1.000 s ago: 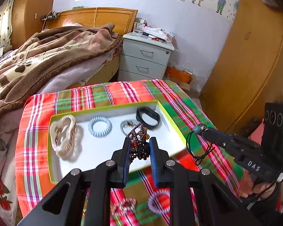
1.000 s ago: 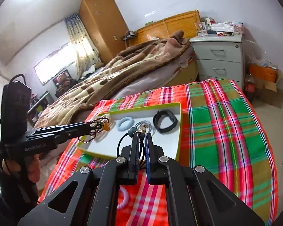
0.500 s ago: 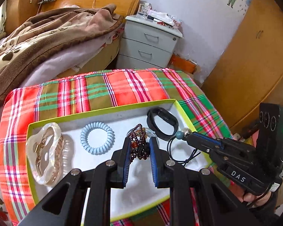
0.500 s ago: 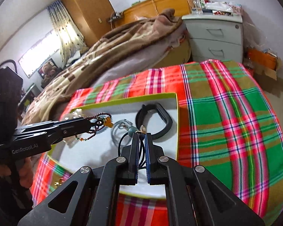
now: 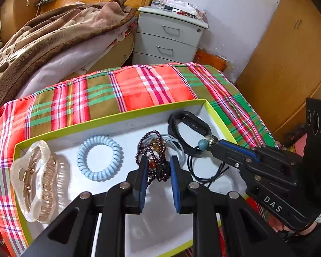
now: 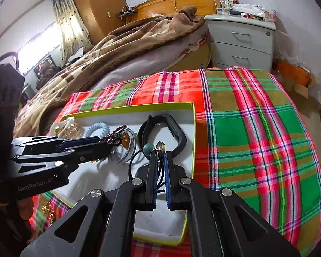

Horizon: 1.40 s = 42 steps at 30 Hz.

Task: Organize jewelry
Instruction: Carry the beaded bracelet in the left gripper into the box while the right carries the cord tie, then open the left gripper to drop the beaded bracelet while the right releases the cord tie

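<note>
Jewelry is sitting mostly in the shallow tray (image 5: pixel 109 115) (white floor, lime-green rim) lying on the plaid cloth (image 5: pixel 139 85) of red, green and olive. Left gripper (image 5: pixel 158 167) is hanging over the tray's middle with the dark beaded bracelet (image 5: pixel 154 150) between its blue pads; its jaws have just been opening a little, and I cannot tell whether the pads are still pressing on the beads. Right gripper (image 6: pixel 159 160) is clenching a black cord necklace (image 6: pixel 137 160), its teal bead (image 6: pixel 148 147) and gold charm poking out just above the fingertips, the cord loop drooping onto the tray floor. Lying in the tray: clear hair claw (image 5: pixel 34 180) at the left end, pale blue coil hair tie (image 5: pixel 99 158) beside it, black band (image 5: pixel 188 128) in the far right corner, a clear bangle (image 6: pixel 126 147) partly under the beads. Behind the cloth a bed with a brown blanket (image 5: pixel 53 27) is sitting against a wooden headboard, a grey nightstand (image 5: pixel 169 38) beside it, wooden wardrobe (image 5: pixel 289 53) at right, curtained window (image 6: pixel 70 27) far left in the right wrist view.
</note>
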{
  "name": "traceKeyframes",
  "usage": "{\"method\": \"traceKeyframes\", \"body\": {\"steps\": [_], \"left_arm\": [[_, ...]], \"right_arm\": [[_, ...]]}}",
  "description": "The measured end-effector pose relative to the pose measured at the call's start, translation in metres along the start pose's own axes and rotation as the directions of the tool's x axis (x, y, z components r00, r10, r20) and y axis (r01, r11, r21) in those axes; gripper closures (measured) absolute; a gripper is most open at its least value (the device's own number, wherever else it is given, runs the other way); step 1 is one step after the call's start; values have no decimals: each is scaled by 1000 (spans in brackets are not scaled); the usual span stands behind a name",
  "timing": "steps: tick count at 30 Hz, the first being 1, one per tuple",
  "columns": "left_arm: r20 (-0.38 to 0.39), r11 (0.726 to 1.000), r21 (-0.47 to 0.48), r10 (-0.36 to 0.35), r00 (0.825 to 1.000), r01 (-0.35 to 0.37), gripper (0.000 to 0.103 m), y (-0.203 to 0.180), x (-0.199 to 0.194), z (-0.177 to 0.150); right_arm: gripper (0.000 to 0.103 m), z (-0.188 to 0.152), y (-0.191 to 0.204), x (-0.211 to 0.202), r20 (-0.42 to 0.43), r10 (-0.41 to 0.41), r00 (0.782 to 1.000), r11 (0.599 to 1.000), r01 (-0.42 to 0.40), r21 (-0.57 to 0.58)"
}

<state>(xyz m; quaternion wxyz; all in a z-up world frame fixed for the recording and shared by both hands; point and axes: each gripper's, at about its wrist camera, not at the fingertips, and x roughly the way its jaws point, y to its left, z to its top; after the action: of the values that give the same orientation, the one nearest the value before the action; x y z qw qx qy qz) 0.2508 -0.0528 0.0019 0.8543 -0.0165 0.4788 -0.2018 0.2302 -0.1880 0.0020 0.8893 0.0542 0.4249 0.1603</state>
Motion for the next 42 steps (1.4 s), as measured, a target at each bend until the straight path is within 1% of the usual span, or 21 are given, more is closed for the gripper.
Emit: {"method": "traceKeyframes", "body": {"steps": [6, 10, 13, 14, 15, 20, 23, 25, 26, 33, 37, 42], "left_arm": [[-19, 1000, -1, -5, 1000, 5, 80, -2, 6, 0], [-25, 1000, 3, -7, 1000, 7, 76, -3, 7, 0], [-21, 1000, 0, -12, 1000, 12, 74, -3, 6, 0], [-20, 1000, -1, -13, 1000, 13, 70, -3, 6, 0], [-20, 1000, -1, -10, 1000, 10, 69, -3, 6, 0], [-14, 1000, -9, -6, 1000, 6, 69, -1, 3, 0], [-7, 1000, -9, -5, 1000, 5, 65, -1, -2, 0], [1, 1000, -9, 0, 1000, 0, 64, 0, -7, 0], [8, 1000, -10, 1, 1000, -1, 63, 0, -10, -1], [57, 1000, -17, 3, 998, -2, 59, 4, -37, -7], [82, 1000, -14, 9, 997, -8, 59, 6, -55, -16], [111, 999, -33, 21, 994, -17, 59, 11, -76, -32]], "right_arm": [[97, 1, -1, 5, -12, -28, 1000, 1000, 28, -10], [97, 2, 0, 4, -8, -33, 999, 999, 32, -16], [93, 2, 1, 3, -3, -30, 1000, 999, 30, -16], [92, 2, 1, 2, -2, -31, 1000, 999, 31, -18], [92, 2, 2, 2, -2, -33, 999, 999, 32, -20], [90, 1, 4, 0, 4, -42, 999, 999, 42, -27], [87, 1, 4, -3, 12, -43, 999, 999, 44, -28], [77, 0, 5, -6, 22, -51, 998, 998, 52, -28], [75, 0, 5, -9, 30, -50, 998, 998, 51, -29], [75, -2, 7, -22, 58, -40, 998, 999, 41, -19], [75, -6, 9, -32, 76, -32, 997, 999, 34, -17], [74, -14, 13, -44, 99, -20, 995, 1000, 21, -12]]}}
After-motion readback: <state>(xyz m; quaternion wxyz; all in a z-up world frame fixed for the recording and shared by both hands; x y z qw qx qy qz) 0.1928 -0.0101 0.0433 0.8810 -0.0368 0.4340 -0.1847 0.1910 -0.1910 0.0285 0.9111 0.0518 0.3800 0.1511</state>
